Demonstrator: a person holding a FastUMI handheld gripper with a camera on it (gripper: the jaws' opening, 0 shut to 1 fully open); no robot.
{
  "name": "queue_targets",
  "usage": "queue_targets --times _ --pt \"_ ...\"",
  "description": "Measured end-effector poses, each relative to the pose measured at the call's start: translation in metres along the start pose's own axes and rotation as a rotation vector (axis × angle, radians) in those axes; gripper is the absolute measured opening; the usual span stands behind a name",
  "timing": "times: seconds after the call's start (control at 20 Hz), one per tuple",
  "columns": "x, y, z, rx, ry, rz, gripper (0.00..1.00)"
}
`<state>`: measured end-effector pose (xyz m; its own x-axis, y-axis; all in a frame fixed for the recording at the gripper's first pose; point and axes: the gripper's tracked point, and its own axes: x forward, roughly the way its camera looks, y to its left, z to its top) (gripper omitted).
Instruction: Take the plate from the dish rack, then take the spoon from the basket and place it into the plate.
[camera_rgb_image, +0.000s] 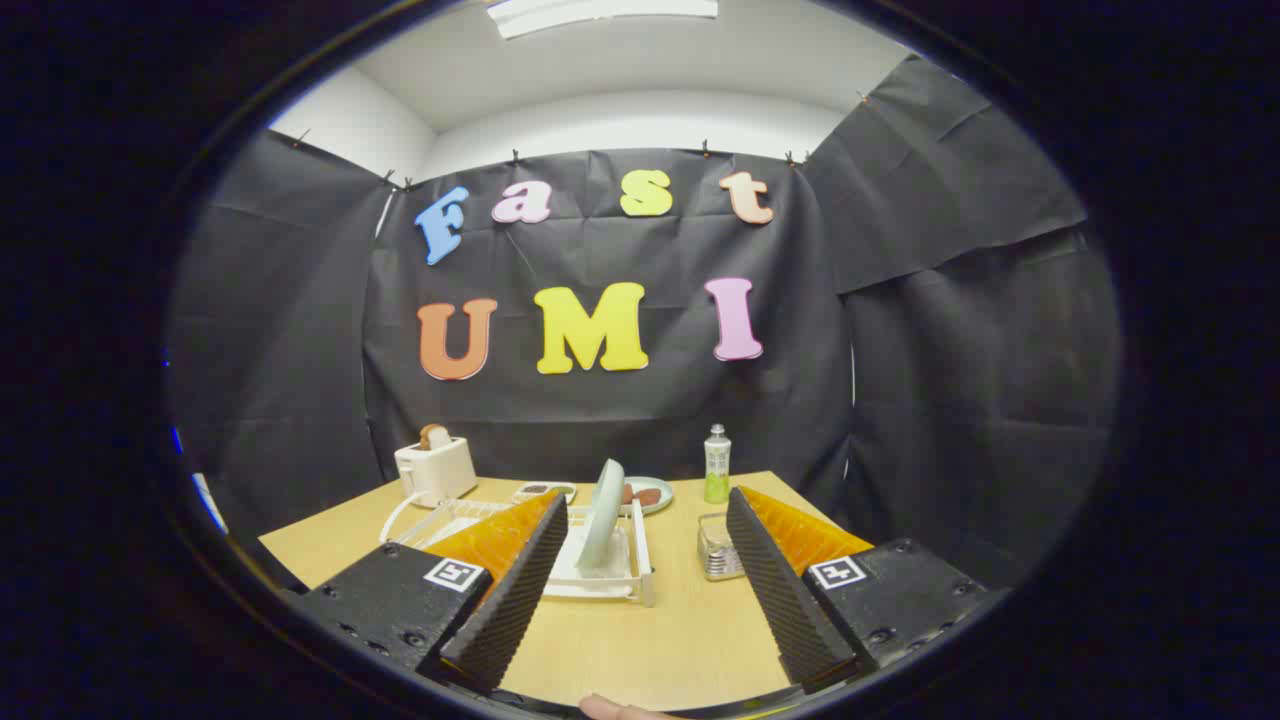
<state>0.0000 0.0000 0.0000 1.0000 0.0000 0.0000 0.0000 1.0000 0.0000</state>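
Your gripper (645, 590) has its fingers spread wide and holds nothing. The plate (603, 512) stands upright in the white dish rack (610, 575), just ahead between the fingers. The basket (717, 547) sits right of the rack, beside the right finger.

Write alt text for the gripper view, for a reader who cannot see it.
The gripper hangs above a wooden table with its jaws open, a pale plate standing upright in a white dish rack just ahead between them. A small metal basket sits beside the rack; beyond are a white toaster, a green bottle and a small dish of food.
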Motion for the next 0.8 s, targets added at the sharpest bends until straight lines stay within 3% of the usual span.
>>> queue_targets --times 0.8 --pt "0.018 -0.006 -0.012 -0.007 0.052 -0.01 1.0"
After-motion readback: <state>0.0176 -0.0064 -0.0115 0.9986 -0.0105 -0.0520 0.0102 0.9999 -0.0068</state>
